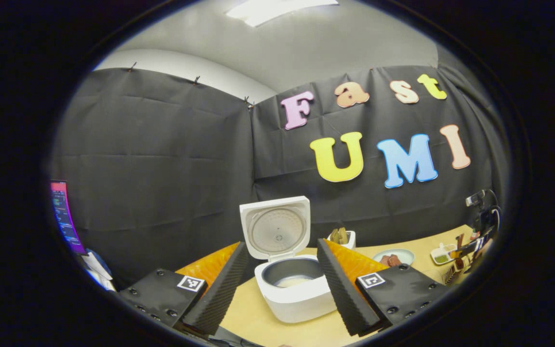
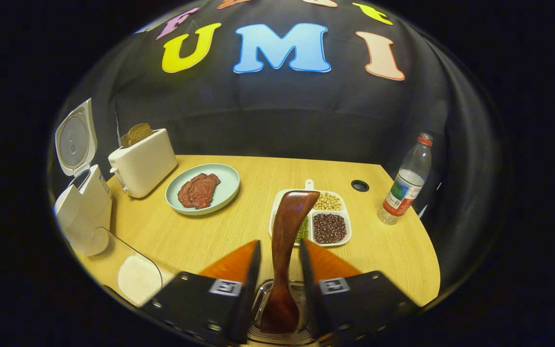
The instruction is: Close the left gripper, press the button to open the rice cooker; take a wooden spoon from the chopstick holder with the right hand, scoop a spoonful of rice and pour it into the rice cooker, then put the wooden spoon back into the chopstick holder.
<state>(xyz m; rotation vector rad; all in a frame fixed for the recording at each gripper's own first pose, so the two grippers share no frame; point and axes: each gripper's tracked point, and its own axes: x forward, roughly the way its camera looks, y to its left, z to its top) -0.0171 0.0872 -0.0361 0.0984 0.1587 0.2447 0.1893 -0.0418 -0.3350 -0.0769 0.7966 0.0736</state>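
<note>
The rice cooker (image 1: 292,284) is standing open on the worktop (image 2: 239,231), its lid raised and a little pale content lying in the inner pot, so the button step looks done. The left gripper (image 1: 277,284) is hovering in front of the rice cooker with its fingers spread apart and holding nothing.

The right gripper (image 2: 280,270) is reaching around the wooden spoon (image 2: 284,241), which is standing upright in the chopstick holder (image 2: 277,332), well to the right of the rice cooker. Its fingers are flanking the handle; I cannot tell whether they are pressing on it.

So taking the spoon seems the step in hand. Next it needs a firm clamp and a straight lift, then a carry to the clear rice container (image 2: 133,270) just in front of the rice cooker.

The bottle (image 2: 405,185), far right of the rice cooker, is bearing a label too small to read.
</note>
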